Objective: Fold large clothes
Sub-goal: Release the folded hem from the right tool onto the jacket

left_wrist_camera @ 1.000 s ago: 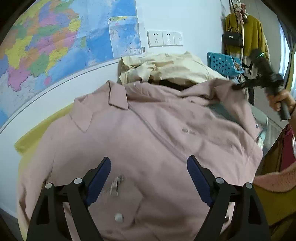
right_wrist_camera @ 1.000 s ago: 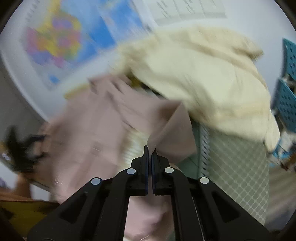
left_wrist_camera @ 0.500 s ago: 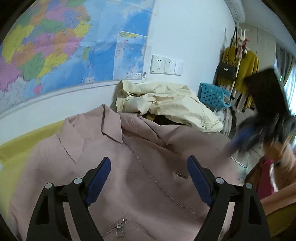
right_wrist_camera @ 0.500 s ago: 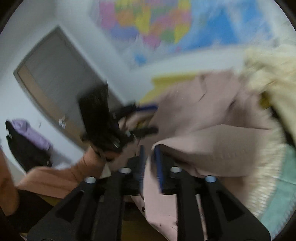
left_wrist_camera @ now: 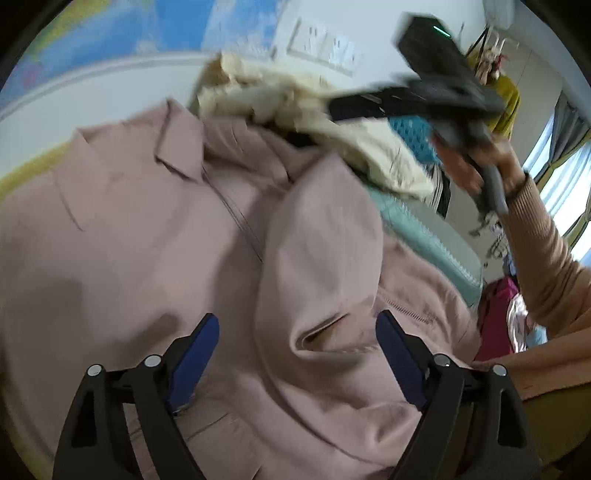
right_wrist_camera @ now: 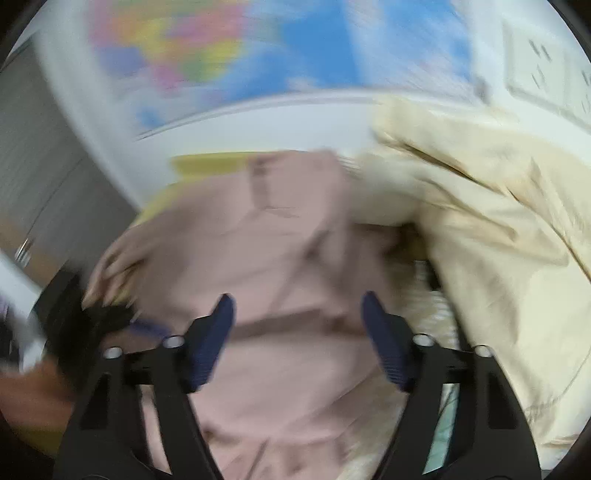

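On our left, the left gripper [left_wrist_camera: 297,354] hangs over the pink jacket [left_wrist_camera: 140,236] with its fingers [left_wrist_camera: 194,354] spread wide and nothing between them; we judge it is placed there to take the next edge. The jacket lies front-up across the bed, its collar [left_wrist_camera: 173,147] toward the wall and the map [left_wrist_camera: 122,33]. It is a soft, matte, fairly thick cloth that holds rounded folds instead of sharp creases. A zip line [left_wrist_camera: 240,218] runs down the front.

In the middle, a sleeve [left_wrist_camera: 317,243] lies folded in across the chest, its open cuff [left_wrist_camera: 321,332] just ahead of the left gripper. That inward lay looks to us like the first step of the fold.

Further right, a cream garment [left_wrist_camera: 303,107] sits crumpled behind the jacket, paler and more wrinkled, probably waiting its turn. Beside it a strip of teal bedding [left_wrist_camera: 424,229] shows, quilted.

On our right, the right gripper [right_wrist_camera: 297,332] has just been opening: its fingers [right_wrist_camera: 212,339] stand released above the jacket [right_wrist_camera: 266,236], with no cloth between them. The left view shows it lifted clear, held in a hand [left_wrist_camera: 476,166] with a ribbed sleeve.
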Demonstrator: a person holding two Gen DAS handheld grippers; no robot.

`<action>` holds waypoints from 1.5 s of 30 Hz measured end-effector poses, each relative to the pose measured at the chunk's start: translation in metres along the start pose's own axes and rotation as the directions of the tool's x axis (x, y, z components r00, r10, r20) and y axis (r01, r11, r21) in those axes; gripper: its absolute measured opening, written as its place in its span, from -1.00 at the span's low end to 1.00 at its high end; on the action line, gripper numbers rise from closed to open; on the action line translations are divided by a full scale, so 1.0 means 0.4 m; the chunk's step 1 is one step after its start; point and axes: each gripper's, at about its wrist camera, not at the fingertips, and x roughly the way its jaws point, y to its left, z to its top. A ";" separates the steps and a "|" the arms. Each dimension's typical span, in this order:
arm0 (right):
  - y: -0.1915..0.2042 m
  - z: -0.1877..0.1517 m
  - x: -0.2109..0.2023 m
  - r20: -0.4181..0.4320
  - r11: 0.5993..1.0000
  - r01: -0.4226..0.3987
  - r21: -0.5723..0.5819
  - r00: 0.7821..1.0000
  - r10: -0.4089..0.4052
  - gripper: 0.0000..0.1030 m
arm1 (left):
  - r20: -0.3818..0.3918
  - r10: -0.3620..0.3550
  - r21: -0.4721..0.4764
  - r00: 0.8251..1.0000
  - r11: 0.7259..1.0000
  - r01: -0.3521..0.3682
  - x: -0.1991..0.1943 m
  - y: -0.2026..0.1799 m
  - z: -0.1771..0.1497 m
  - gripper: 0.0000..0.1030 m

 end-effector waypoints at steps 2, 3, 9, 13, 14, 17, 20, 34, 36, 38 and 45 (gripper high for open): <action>-0.051 0.017 0.089 -0.061 0.998 0.062 0.014 0.996 -0.061 0.17 | -0.048 -0.013 -0.015 0.999 1.000 0.013 0.032 0.001 0.000 0.65; -0.062 0.019 0.118 -0.085 0.997 0.072 0.013 0.994 -0.071 0.06 | -0.071 -0.009 -0.019 0.997 1.000 0.008 0.046 0.002 -0.002 0.62; -0.095 0.026 0.189 -0.130 0.999 0.018 0.041 0.991 -0.013 -0.93 | -0.097 0.020 -0.045 0.995 0.999 -0.024 0.031 0.030 0.002 -0.88; -0.114 0.060 0.059 0.033 0.992 -0.051 0.115 0.998 0.047 -0.95 | 0.006 0.149 -0.057 0.989 0.987 -0.148 -0.080 0.081 0.036 -0.91; -0.131 0.059 0.019 0.078 0.987 -0.069 0.149 0.995 0.058 -0.95 | 0.028 0.176 -0.072 0.984 0.982 -0.173 -0.109 0.103 0.047 -0.91; -0.152 0.063 0.004 0.107 0.977 -0.053 0.208 0.994 0.031 -0.95 | 0.046 0.317 -0.096 0.947 0.946 -0.311 -0.163 0.177 0.085 -0.81; -0.176 0.039 0.053 0.044 0.966 0.000 0.258 0.999 -0.012 -0.96 | -0.004 0.402 -0.098 0.916 0.911 -0.401 -0.148 0.250 0.117 -0.07; 0.088 -0.035 0.039 0.088 0.983 0.031 -0.179 0.996 -0.015 0.40 | -0.164 0.376 0.131 0.912 0.924 -0.358 -0.073 0.198 -0.044 0.72; 0.117 -0.035 0.108 0.043 0.966 0.073 -0.248 0.997 -0.064 0.40 | -0.195 0.406 0.145 0.893 0.912 -0.383 -0.048 0.210 -0.054 0.44; 0.115 -0.035 0.175 -0.002 0.956 0.101 -0.275 0.994 -0.106 0.36 | -0.178 0.400 0.134 0.899 0.915 -0.381 -0.058 0.223 -0.044 -0.03; -0.006 -0.035 0.272 -0.045 0.888 0.372 -0.270 0.916 -0.398 -0.29 | -0.093 0.605 0.081 0.791 0.797 -0.599 -0.135 0.313 0.060 -0.47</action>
